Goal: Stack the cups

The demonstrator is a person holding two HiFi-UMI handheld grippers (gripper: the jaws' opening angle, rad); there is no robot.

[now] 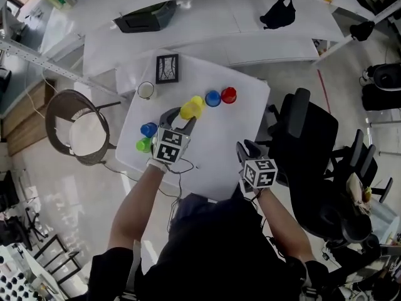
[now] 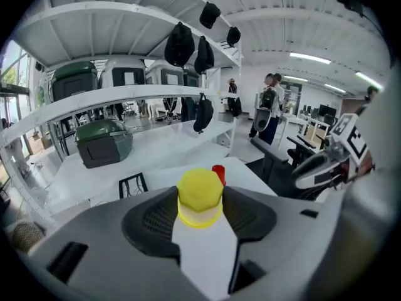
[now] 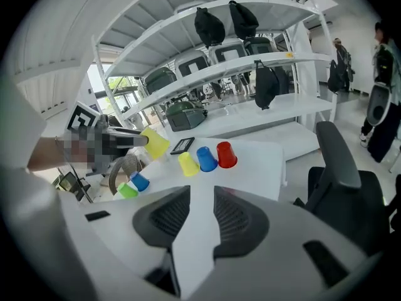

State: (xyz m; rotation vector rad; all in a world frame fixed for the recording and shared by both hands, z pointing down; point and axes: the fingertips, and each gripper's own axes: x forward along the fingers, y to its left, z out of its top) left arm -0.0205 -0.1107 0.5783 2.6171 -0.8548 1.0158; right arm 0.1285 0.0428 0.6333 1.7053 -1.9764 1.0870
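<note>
My left gripper [image 1: 182, 116] is shut on a yellow cup [image 1: 189, 110], held upside down above the white table [image 1: 213, 162]. In the left gripper view the yellow cup [image 2: 200, 197] sits squeezed between the pads, with a red cup [image 2: 218, 173] behind it. On the table stand a second yellow cup [image 3: 187, 163], a blue cup [image 3: 205, 158] and the red cup [image 3: 225, 154] in a row. A smaller blue cup [image 3: 139, 182] and a green cup [image 3: 127, 190] stand at the left. My right gripper [image 3: 202, 199] hovers near the table's right front edge, its jaws a little apart and empty.
A black picture frame [image 1: 167, 68] and a round glass [image 1: 145, 90] stand at the table's far side. A wicker chair [image 1: 78, 127] is left of the table and a black office chair [image 1: 307, 137] right of it. White shelves behind hold a dark box [image 1: 145, 19] and a bag [image 1: 279, 11].
</note>
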